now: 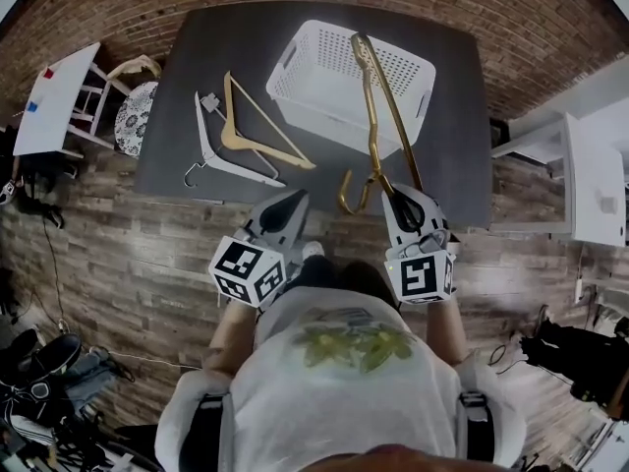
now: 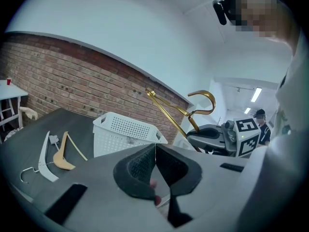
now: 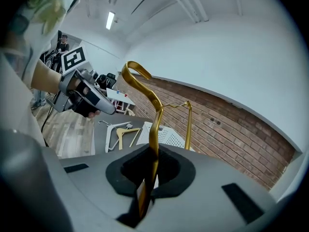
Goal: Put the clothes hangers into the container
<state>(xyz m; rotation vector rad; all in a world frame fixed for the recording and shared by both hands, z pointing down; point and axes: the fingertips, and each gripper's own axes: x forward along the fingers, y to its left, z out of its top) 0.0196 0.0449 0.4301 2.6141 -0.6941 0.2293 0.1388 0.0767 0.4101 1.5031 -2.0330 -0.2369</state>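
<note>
The right hand-held gripper (image 1: 398, 197) is pinched shut on a gold metal hanger (image 1: 378, 106), gripping it close to the hook. In the right gripper view the gold strip (image 3: 153, 124) runs straight up between the closed pads of that hand-held gripper (image 3: 153, 166) and curls into the hook above them. From the head view, the hanger's hook end sits at the near edge of the dark grey counter (image 1: 457, 160). Its long arms reach away from the person and over the white perforated basket (image 1: 324, 77). Whether the far end touches the basket's rim cannot be told.

The left hand-held gripper (image 1: 292, 200) is held beside the right one, at the counter's near edge. In the left gripper view its pads are pressed together with nothing between them (image 2: 155, 151); the basket (image 2: 123, 129) and the raised gold hanger (image 2: 169, 115) show beyond.

Two more hangers lie flat on the counter to the left of the basket, apart from it: a wooden hanger (image 1: 233, 138) and, just beside it on the left, a white plastic hanger (image 1: 208, 141) with a metal hook. The basket itself holds no hangers.
</note>
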